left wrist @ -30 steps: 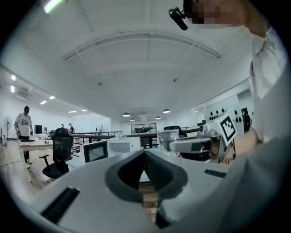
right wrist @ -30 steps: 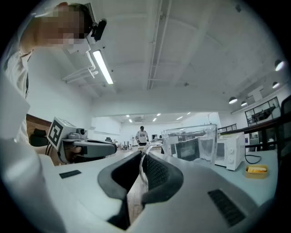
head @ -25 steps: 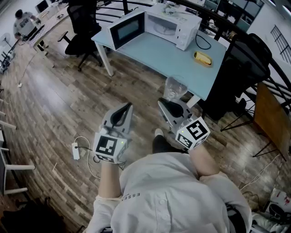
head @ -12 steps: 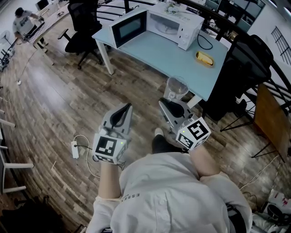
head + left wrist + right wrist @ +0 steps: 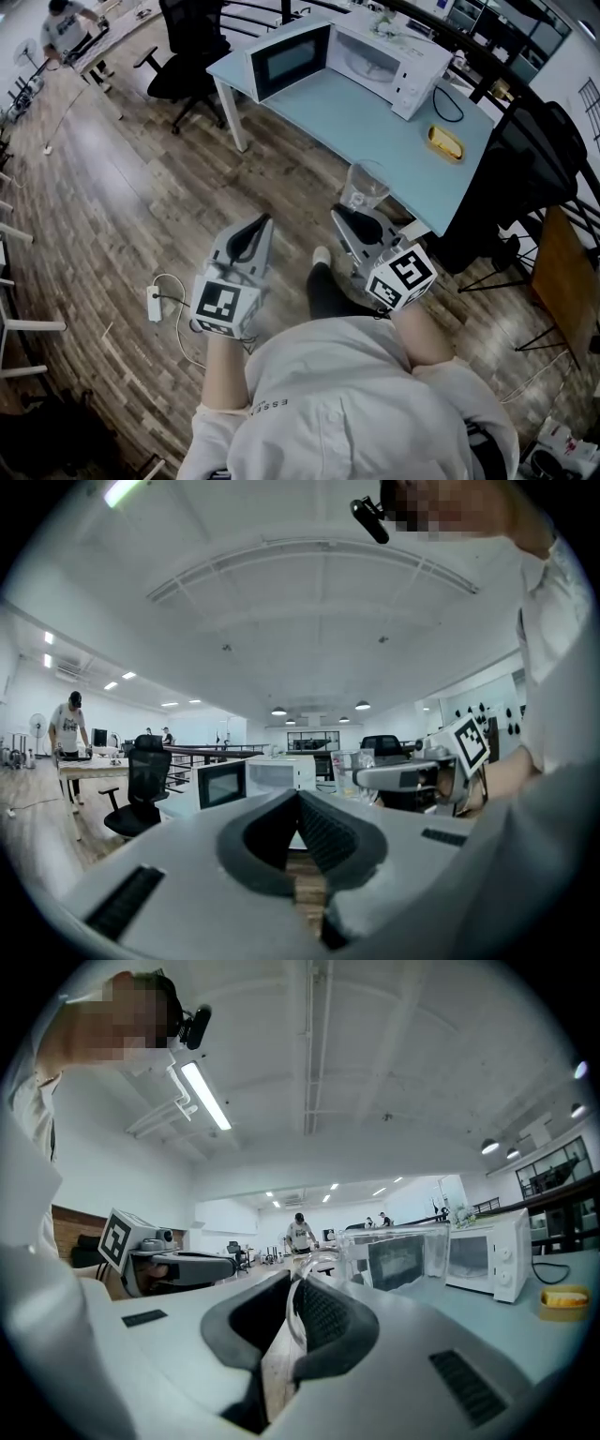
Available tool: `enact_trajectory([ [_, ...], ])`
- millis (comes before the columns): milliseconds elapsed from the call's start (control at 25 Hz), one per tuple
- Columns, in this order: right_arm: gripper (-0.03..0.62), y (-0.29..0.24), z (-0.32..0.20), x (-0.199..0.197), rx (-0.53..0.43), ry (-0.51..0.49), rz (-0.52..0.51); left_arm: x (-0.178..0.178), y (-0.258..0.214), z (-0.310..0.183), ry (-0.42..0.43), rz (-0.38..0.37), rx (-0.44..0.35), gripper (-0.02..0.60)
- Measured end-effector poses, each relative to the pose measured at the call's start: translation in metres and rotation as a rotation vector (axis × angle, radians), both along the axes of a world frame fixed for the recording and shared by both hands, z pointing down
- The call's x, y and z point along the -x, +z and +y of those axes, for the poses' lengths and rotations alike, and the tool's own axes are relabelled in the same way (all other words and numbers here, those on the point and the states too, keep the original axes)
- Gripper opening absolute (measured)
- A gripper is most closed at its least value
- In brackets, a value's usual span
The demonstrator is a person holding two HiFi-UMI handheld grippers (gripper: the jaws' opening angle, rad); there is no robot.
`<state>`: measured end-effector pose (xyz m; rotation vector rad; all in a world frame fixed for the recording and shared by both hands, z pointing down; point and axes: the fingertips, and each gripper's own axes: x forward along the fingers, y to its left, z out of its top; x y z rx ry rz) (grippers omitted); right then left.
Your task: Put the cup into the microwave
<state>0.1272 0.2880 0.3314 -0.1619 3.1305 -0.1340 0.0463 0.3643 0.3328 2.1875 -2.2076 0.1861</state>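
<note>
A clear plastic cup [image 5: 364,185] hangs in the air in front of me, and my right gripper [image 5: 341,217] is shut on its near wall. In the right gripper view the cup [image 5: 398,1252] stands just past the jaws, which pinch its thin edge [image 5: 298,1290]. My left gripper [image 5: 262,221] is level beside it, shut and empty; its pads [image 5: 309,822] meet at the tip. The white microwave [image 5: 380,56] stands on the far side of a light blue table [image 5: 366,122], its door [image 5: 286,61] swung open to the left.
A yellow dish [image 5: 444,142] lies on the table right of the microwave. Black office chairs stand left of the table [image 5: 192,42] and at its right end [image 5: 525,169]. A white power strip [image 5: 156,307] lies on the wooden floor. A person [image 5: 67,26] works at a far desk.
The table and microwave have slid rightward and nearer in the head view as I move toward them. Both grippers keep their pose, the right one still holding the cup.
</note>
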Motion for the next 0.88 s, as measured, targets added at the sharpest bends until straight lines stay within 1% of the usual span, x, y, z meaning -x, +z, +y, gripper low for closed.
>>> enact_trajectory([
  [160, 0.037, 0.007, -0.044, 0.033, 0.014, -0.025, 0.000, 0.030, 0.006, -0.042, -0.026, 0.005, 0.015, 0.000],
  [360, 0.037, 0.002, -0.113, 0.078, 0.038, -0.056, -0.002, 0.071, 0.002, -0.112, -0.046, 0.015, 0.036, 0.000],
  [600, 0.037, -0.005, -0.198, 0.121, 0.046, -0.055, -0.008, 0.114, -0.006, -0.200, -0.032, 0.007, 0.052, 0.000],
  [880, 0.037, 0.003, -0.291, 0.148, 0.058, -0.017, -0.009, 0.143, -0.003, -0.303, 0.024, -0.006, 0.060, 0.000],
])
